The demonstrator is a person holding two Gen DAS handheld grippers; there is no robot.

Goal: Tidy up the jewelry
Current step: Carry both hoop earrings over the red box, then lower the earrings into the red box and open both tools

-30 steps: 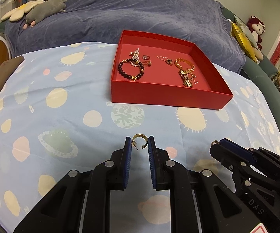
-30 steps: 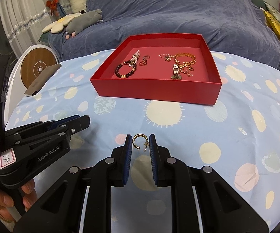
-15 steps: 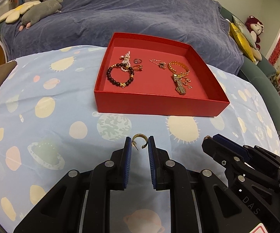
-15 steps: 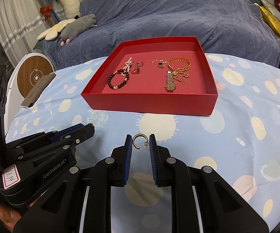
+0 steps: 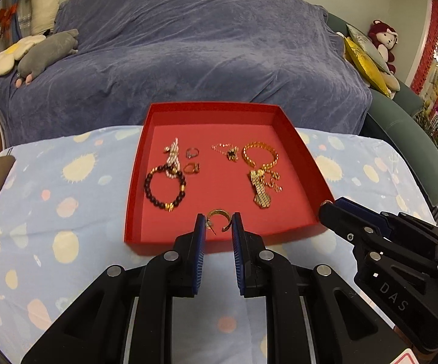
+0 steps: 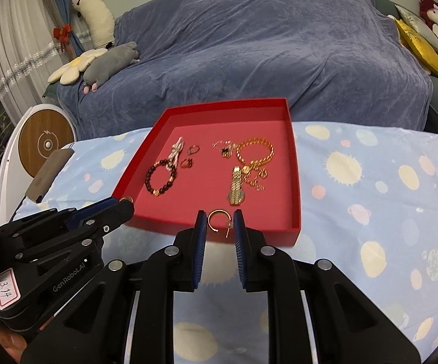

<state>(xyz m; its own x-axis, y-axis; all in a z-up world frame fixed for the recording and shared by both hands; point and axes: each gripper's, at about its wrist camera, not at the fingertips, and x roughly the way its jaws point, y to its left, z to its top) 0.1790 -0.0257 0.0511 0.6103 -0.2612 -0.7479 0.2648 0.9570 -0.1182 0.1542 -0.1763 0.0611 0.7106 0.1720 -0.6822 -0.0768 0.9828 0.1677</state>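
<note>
Both grippers have advanced toward the red tray [image 5: 134, 200] since a second ago, when the hoops hung over the blue cloth short of it; now each hoop sits over the tray's near edge.

I see the left gripper [image 5: 218, 224] clamped on a gold hoop earring [image 5: 217, 219], pinched between its blue pads above the tray floor just inside the front wall. My right gripper [image 6: 218, 223] is closed on a second hoop earring [image 6: 217, 220], post hanging down, over the same front wall. From the left wrist view, the right gripper's tip lies at the tray's near right corner; from the right wrist view, the left one's tip lies at the near left corner.

Inside the tray: a dark bead bracelet [image 5: 165, 187] at left, with a pearl piece [image 5: 173, 154] touching its far side; two rings [image 5: 192, 152] just beside these; a small pendant chain [image 5: 229, 151] mid-back; a gold chain bracelet [image 5: 260, 155] at right, with a gold watch [image 5: 260, 192] lying below it.

Tray rests on the spotted cloth [image 5: 67, 182], before a sofa under a purple cover [image 5: 188, 45].
</note>
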